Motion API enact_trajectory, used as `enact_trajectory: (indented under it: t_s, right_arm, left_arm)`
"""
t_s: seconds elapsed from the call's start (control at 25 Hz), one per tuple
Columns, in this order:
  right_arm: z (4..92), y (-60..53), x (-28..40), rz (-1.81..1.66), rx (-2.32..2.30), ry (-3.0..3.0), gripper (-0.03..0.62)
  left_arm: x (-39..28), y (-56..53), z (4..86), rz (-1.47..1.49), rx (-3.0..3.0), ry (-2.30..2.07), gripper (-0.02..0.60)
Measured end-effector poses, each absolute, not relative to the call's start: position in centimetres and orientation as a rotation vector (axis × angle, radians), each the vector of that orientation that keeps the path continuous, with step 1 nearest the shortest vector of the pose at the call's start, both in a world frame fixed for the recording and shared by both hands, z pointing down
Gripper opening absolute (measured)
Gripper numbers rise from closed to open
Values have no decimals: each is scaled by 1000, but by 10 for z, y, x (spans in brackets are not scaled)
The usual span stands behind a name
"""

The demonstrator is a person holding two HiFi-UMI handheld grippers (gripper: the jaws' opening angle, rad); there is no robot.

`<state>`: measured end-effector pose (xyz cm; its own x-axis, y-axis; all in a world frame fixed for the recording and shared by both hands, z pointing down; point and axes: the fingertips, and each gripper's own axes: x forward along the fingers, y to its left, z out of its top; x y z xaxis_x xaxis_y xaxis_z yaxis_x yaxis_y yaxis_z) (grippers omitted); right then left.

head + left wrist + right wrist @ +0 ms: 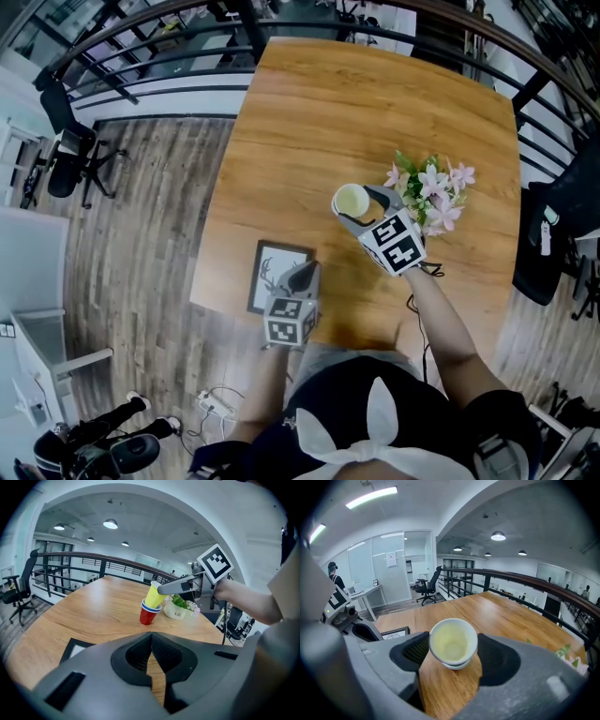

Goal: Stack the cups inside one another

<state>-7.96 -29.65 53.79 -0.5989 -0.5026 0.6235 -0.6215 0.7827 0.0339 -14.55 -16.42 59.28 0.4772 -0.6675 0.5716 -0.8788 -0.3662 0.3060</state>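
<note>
My right gripper (453,652) is shut on a yellow cup (452,641), whose open mouth faces its camera. From the left gripper view that yellow cup (155,595) leans to the right, its base inside a blue cup (150,606) nested in a red cup (147,616) standing on the table. In the head view the yellow cup (352,200) sits mid-table in the right gripper (355,209). The left gripper (305,275) hovers near the table's front edge; its jaws (151,656) are shut with nothing in them.
A white pot of pink flowers (431,192) stands just right of the cups; the pot (177,612) is behind the stack. A dark picture frame (273,277) lies flat by the left gripper. The wooden table (356,103) stretches away beyond. Office chairs and railings surround it.
</note>
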Motion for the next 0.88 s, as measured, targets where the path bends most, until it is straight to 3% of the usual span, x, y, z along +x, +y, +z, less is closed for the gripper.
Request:
enact_trajectory:
  t_s: [0.88]
  right_arm:
    - [543, -296, -78, 312, 852, -2358, 322]
  left_arm:
    - [-140, -164, 592, 469, 2156, -1253, 18]
